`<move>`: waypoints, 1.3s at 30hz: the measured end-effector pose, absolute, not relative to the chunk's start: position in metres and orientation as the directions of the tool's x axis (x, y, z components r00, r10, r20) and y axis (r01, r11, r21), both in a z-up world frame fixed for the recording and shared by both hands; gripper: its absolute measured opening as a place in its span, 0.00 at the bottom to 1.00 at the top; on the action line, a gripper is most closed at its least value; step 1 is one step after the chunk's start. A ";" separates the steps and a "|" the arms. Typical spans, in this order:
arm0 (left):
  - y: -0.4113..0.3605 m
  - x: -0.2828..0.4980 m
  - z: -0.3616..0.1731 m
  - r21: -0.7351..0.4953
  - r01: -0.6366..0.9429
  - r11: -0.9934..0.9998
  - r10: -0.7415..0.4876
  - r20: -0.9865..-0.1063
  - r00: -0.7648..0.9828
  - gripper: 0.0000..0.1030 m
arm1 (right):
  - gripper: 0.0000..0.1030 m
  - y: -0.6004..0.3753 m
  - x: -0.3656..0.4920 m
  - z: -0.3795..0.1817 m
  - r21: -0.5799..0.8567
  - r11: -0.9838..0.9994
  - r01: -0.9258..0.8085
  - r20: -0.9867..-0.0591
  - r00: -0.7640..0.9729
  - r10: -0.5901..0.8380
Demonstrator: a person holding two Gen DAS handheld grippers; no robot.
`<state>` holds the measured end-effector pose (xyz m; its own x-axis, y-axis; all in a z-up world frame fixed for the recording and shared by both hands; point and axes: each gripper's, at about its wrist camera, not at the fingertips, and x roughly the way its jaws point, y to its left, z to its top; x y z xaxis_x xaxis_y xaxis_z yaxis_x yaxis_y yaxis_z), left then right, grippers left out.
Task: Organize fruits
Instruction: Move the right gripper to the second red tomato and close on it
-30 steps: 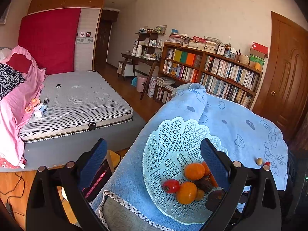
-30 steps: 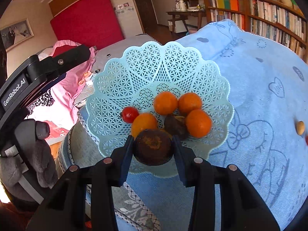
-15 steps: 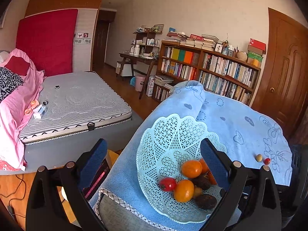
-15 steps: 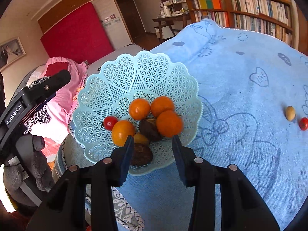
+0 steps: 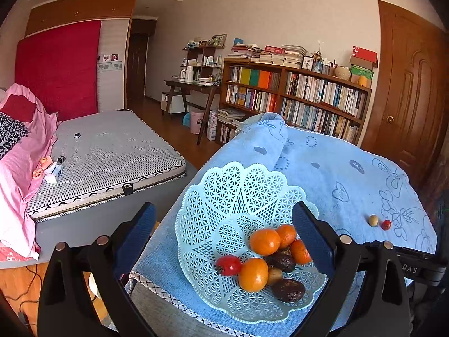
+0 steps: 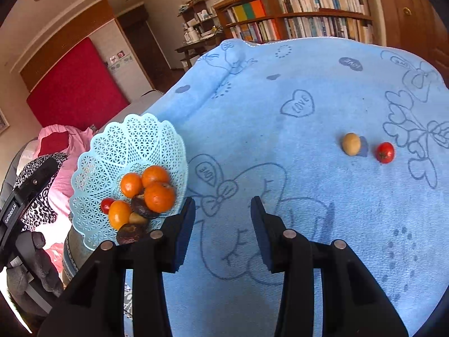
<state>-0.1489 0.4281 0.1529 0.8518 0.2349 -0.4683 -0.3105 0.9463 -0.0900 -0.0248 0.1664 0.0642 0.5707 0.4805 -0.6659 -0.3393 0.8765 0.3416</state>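
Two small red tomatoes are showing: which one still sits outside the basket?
The small red tomato on the blue cloth beside the tan round fruit; the other tomato lies in the pale-blue lattice basket.

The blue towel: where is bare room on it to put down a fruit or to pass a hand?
The blue towel is bare between the mesh basket and the tan fruit beside the cherry tomato, also ahead of the open right hand-held gripper. The basket's low side is crowded with oranges and dark fruits.
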 end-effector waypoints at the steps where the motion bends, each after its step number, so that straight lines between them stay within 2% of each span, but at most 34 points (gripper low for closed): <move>1: 0.426 -0.149 0.153 -0.086 -0.305 0.949 0.232 -0.468 0.853 0.96 | 0.40 0.160 -0.023 0.064 0.336 0.886 -0.321 -0.668 0.582 0.464; 19: 0.373 -0.127 0.154 -0.002 -0.173 0.985 0.150 -0.489 0.859 0.96 | 0.41 0.047 0.009 0.052 0.311 0.949 -0.047 -0.689 0.677 0.259; 28: 0.342 -0.115 0.153 0.040 -0.088 0.995 0.096 -0.502 0.859 0.96 | 0.41 0.038 0.048 0.048 0.245 0.970 -0.002 -0.713 0.677 0.181; 39: 0.314 -0.097 0.149 0.069 -0.019 0.997 0.052 -0.519 0.853 0.96 | 0.41 0.043 0.085 0.026 0.225 0.974 0.012 -0.752 0.639 0.166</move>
